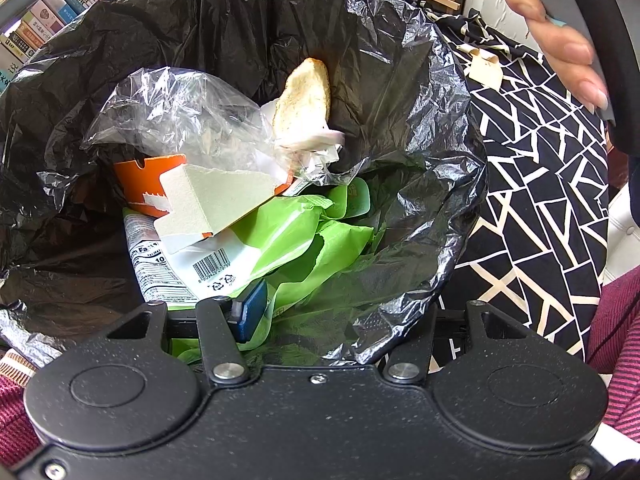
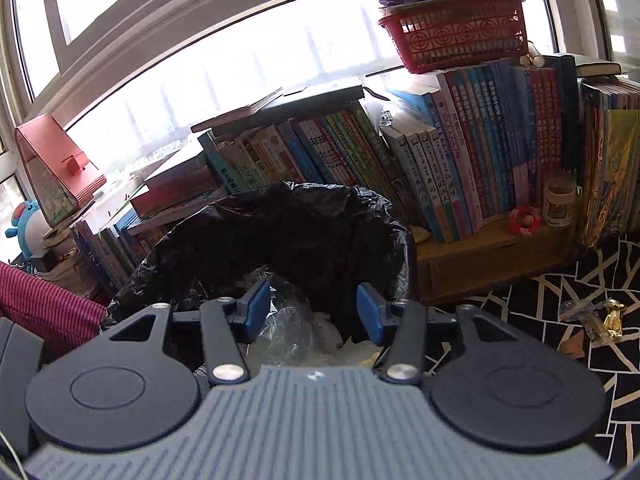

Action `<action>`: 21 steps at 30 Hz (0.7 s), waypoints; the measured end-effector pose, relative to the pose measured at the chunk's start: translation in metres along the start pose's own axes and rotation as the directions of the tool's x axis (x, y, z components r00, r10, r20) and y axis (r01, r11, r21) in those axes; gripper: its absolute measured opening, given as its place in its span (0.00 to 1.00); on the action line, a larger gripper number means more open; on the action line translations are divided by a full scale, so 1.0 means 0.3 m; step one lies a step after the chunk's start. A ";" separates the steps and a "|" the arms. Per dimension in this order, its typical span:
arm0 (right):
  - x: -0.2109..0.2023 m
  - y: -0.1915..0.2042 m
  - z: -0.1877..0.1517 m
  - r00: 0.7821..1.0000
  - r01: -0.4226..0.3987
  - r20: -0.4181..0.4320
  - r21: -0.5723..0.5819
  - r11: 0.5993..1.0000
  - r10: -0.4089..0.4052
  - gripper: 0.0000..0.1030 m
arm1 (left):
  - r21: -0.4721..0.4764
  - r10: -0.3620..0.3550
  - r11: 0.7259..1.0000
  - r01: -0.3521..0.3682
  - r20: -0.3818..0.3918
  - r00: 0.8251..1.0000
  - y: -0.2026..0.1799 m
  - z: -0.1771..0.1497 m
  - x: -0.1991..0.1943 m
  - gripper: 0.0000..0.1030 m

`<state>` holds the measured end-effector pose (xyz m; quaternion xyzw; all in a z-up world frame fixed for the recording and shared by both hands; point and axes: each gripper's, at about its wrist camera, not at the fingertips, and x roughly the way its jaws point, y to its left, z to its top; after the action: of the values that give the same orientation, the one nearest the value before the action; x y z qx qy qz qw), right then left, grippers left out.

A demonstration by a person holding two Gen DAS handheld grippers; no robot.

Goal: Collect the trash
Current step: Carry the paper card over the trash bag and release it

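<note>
Our right gripper point(image 2: 310, 308), jaws open and empty, hangs over the bag point(image 2: 280, 224); remaining wrappers point(image 2: 592, 316) lie lower right on the desk point(image 2: 560, 360). Our left gripper point(image 1: 312, 312) jaws clamp the bag's rim.

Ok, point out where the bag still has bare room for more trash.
Bare liner shows on the right, between the green wrapper and the trash bag wall, and on the dark left beside the orange carton. The middle is crowded: clear plastic, carton, bread-like scrap.
</note>
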<state>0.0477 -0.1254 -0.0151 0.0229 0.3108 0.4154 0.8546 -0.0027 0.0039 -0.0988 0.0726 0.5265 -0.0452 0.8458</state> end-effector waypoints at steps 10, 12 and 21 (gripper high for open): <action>-0.031 -0.044 0.014 0.998 0.006 0.065 0.065 0.998 -0.011 0.69 | -0.002 0.000 1.000 0.000 0.001 1.000 0.001 -0.001 0.001 0.50; -0.042 -0.046 0.018 0.996 0.003 0.086 0.072 0.997 -0.010 0.72 | 0.000 0.000 1.000 0.000 -0.001 1.000 0.001 -0.002 0.001 0.50; -0.073 -0.089 0.033 0.987 0.053 0.145 0.118 0.992 -0.071 0.76 | 0.001 0.000 1.000 0.000 -0.001 1.000 0.000 -0.001 0.002 0.51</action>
<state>0.0618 -0.1566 -0.0039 0.0928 0.2700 0.3673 0.8852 -0.0027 0.0040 -0.0993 0.0730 0.5269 -0.0451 0.8456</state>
